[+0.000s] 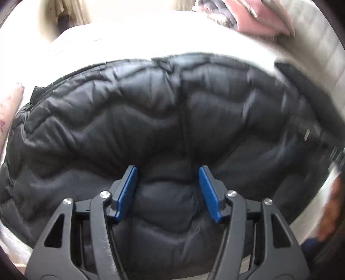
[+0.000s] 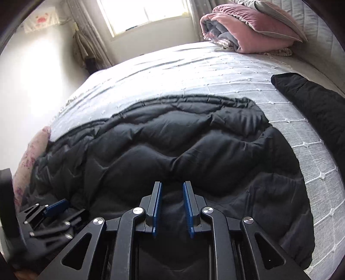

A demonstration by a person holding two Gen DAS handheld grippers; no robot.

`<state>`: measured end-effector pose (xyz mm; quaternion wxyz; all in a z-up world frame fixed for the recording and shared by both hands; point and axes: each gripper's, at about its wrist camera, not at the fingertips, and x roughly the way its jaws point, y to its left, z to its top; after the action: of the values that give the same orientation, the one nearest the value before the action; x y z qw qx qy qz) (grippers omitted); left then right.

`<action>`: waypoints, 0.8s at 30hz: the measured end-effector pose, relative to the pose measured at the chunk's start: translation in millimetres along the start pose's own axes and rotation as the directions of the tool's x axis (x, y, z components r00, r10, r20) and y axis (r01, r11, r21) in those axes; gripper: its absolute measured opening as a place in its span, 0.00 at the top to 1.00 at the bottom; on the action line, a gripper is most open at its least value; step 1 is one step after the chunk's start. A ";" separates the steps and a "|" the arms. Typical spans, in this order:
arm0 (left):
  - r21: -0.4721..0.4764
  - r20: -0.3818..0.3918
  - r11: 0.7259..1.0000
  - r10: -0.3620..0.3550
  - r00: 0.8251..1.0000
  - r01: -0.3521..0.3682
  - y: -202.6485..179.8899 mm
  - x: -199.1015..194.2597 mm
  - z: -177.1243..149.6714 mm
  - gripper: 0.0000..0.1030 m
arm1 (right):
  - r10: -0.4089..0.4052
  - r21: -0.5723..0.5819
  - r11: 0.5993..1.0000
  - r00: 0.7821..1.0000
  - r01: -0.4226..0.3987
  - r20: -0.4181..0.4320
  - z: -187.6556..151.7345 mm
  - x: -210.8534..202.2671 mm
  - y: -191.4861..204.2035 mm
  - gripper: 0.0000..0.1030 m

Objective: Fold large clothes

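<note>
A black quilted puffer jacket [image 1: 151, 120] lies spread on a bed with a white-grey cover [image 2: 194, 71]; it also fills the right wrist view [image 2: 172, 146]. My left gripper [image 1: 168, 172] is open, its blue pads wide apart just over the jacket, holding nothing. My right gripper [image 2: 171, 187] hovers over the jacket's near part with a narrow gap between its blue pads; no cloth shows between them. The left gripper also shows low at the left of the right wrist view [image 2: 54, 206]. The left wrist view is blurred at the right.
A folded pink and grey quilt [image 2: 248, 28] sits at the bed's far right. Another black garment [image 2: 312, 103] lies at the right edge. A floral pillow [image 2: 32, 155] lies at the left. A window [image 2: 146, 13] and curtains are behind the bed.
</note>
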<state>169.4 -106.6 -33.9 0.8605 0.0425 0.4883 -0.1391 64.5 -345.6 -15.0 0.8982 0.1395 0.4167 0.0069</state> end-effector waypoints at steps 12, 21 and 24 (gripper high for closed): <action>0.091 -0.071 0.979 0.187 0.980 -0.180 -11.4 58.9 60.8 0.37 | 0.032 0.049 0.998 0.999 -0.030 -0.034 0.9 8.1 -6.5 0.80; 0.048 -0.092 0.989 0.144 0.985 -0.140 -15.1 63.0 119.0 0.37 | 0.049 0.056 0.997 0.998 -0.047 -0.034 2.2 9.3 -3.9 0.80; 0.033 -0.140 0.985 0.175 0.975 -0.172 -8.2 99.3 116.4 0.31 | 0.050 0.057 0.997 0.998 -0.048 -0.041 0.6 10.1 -4.6 0.80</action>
<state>311.7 -158.4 -57.5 0.8318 0.1034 0.5415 -0.0651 71.1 -348.9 -23.3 0.8846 0.1746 0.4320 0.0201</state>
